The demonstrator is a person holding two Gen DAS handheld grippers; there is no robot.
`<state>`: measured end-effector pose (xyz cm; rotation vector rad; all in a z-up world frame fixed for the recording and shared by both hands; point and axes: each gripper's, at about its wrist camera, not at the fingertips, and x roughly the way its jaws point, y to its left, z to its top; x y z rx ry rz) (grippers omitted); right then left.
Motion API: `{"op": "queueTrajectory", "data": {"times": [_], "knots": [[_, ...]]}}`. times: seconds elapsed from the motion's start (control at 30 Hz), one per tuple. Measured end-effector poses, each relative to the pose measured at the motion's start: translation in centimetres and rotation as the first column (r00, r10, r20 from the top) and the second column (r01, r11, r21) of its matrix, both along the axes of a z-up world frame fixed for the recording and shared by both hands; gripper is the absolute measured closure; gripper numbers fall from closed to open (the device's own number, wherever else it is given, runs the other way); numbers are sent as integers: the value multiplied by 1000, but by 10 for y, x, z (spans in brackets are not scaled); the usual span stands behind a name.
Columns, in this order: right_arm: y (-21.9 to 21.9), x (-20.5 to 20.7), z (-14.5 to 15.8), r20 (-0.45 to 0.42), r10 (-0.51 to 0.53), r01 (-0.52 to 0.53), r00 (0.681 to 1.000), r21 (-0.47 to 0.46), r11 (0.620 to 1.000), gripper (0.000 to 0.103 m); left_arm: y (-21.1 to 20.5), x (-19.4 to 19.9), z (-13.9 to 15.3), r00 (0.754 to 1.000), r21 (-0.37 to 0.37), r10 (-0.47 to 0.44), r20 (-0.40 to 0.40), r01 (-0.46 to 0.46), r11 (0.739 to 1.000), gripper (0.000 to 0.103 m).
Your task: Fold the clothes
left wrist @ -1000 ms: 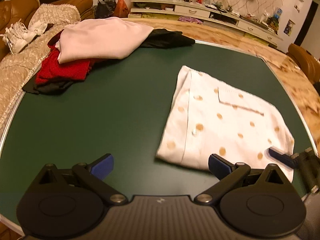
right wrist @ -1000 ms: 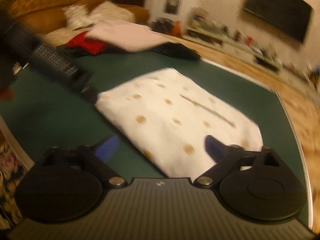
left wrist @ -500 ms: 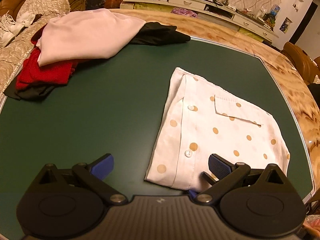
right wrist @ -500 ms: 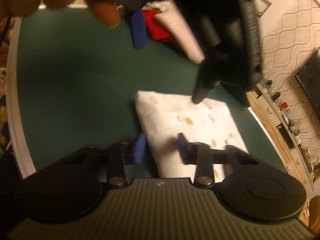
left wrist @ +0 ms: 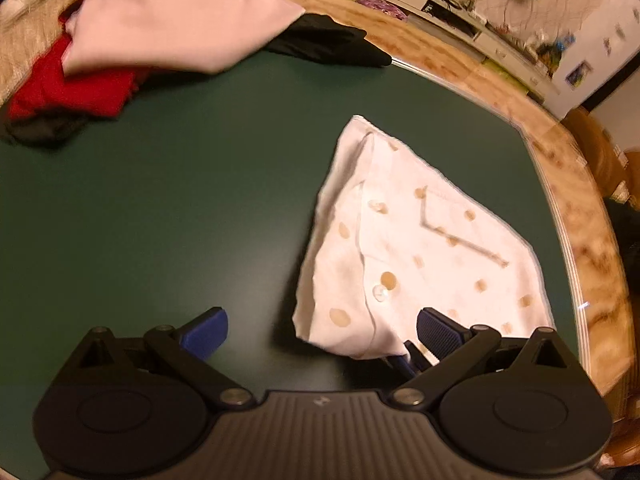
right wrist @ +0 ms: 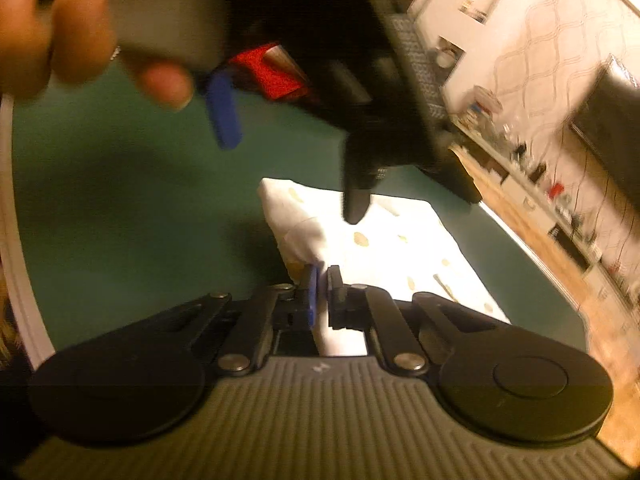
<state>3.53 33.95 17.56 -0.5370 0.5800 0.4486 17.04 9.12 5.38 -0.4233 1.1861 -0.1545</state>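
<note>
Nearest, the right gripper (right wrist: 320, 280), jaws clenched on the near corner of the white dotted shirt (left wrist: 424, 240), which lies folded on the green table (left wrist: 180, 208). Above it, the left gripper (left wrist: 320, 326) hovers with jaws spread wide, grasping nothing, 1 finger over the cloth. Farther off, a pile of 3 or more garments: pink cloth (left wrist: 176, 20), red cloth (left wrist: 76, 88), black cloth (left wrist: 324, 44). Step judged: a last fold or lifting the folded shirt aside. Next move likely requires the left gripper to pinch the adjacent edge so the layers stay aligned.
</note>
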Motion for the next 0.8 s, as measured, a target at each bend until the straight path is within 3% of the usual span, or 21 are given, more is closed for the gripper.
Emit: {"op": "queueTrajectory", "data": {"times": [0.1,0.17,0.3,0.5,0.57,0.67,0.8], "knots": [[-18,-1,13,-17,-47,48,999,108,993,98,8,6,-4,999,-173,35,-34,-40,984,0],[-29,-2,21,-22,-82,85,996,168,982,99,6,12,-6,998,-236,30,-53,-41,971,0],[-46,-13,33,-14,-126,126,992,228,966,99,-8,31,-13,996,-235,-8,-85,-12,972,0],[-61,-29,38,-25,-114,116,993,246,962,99,-24,67,-33,989,-268,-66,-130,28,963,1],[-63,-31,36,-33,-109,113,994,248,962,99,-26,73,-38,987,-257,-67,-145,28,966,7],[-64,-31,33,-44,-109,117,993,256,960,99,-28,78,-46,986,-231,-64,-157,26,973,23],[-72,-25,28,-101,-112,137,989,296,945,99,-20,77,-50,987,-215,-35,-157,0,977,65]]}}
